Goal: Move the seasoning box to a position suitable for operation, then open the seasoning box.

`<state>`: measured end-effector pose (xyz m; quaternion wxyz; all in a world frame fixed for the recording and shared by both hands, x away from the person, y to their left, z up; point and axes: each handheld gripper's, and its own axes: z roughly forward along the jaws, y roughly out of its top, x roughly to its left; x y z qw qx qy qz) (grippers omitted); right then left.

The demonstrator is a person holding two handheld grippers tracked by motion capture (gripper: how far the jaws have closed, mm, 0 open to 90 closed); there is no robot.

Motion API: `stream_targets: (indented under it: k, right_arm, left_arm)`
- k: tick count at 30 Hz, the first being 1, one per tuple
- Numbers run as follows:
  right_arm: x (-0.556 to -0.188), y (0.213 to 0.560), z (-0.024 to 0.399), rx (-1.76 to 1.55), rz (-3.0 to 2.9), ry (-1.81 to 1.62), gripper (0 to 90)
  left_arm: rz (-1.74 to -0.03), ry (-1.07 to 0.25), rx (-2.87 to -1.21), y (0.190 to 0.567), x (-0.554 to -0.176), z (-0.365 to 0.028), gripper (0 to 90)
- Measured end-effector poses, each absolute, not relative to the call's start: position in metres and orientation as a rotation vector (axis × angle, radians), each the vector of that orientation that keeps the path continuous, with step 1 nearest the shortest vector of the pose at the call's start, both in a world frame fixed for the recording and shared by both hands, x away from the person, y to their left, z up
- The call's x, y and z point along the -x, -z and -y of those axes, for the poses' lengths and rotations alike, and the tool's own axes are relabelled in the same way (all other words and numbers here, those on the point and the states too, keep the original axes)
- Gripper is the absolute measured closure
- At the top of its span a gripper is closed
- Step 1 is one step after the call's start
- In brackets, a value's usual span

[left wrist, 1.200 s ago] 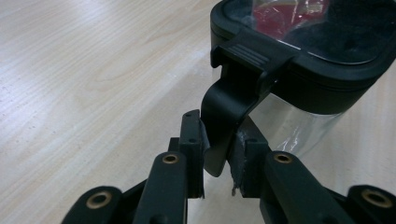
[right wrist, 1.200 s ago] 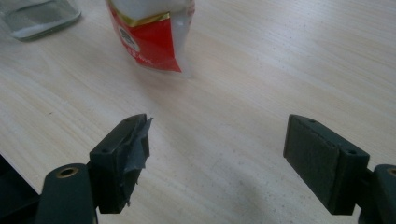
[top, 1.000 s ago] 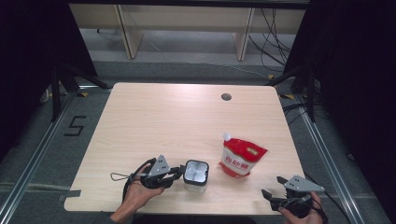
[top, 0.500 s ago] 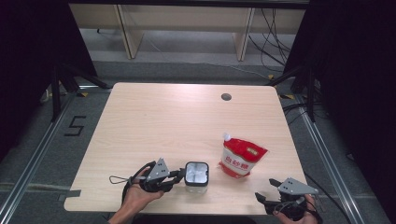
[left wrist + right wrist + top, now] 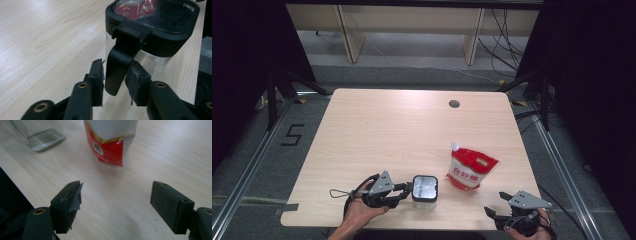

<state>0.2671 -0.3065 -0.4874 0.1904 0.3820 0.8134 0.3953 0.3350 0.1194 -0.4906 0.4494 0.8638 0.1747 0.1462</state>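
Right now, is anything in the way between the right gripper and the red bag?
No. Bare table lies between the open right gripper and the red bag. The glass jar stands off to one side.

- Clear glass jar [image 5: 425, 196] with a black lid [image 5: 160, 25] and black latch [image 5: 120, 62]
- Red-and-white pouch [image 5: 471, 170], gold trim
- Pale wood-grain table [image 5: 392, 130]
- Black grippers

Near the front edge of the desk [image 5: 377, 130] a lidded jar [image 5: 425, 189] is set, with a pouch [image 5: 470, 169] just to its right, seemingly apart. The left hand-held gripper [image 5: 404, 190] is placed at the jar's left side; the right hand-held gripper [image 5: 492, 215] is held before the pouch.
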Motion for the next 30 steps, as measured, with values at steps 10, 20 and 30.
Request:
stream_targets:
  k: [10,20,30]
  right_arm:
    - [-0.265,0.487,0.305,-1.060,-2.302,-1.109,26.2]
    - [-0.266,0.488,0.304,-1.055,-2.309,-1.100,26.4]
    - [-0.265,0.488,0.301,-1.024,-2.329,-1.107,30.2]
  left_arm:
    - [-0.383,-0.435,-2.144,0.481,-0.332,-0.129,38.9]
    - [-0.605,-0.303,-2.025,0.474,-0.317,-0.130,33.3]
    - [-0.429,-0.379,-2.067,0.461,-0.326,-0.135,45.5]
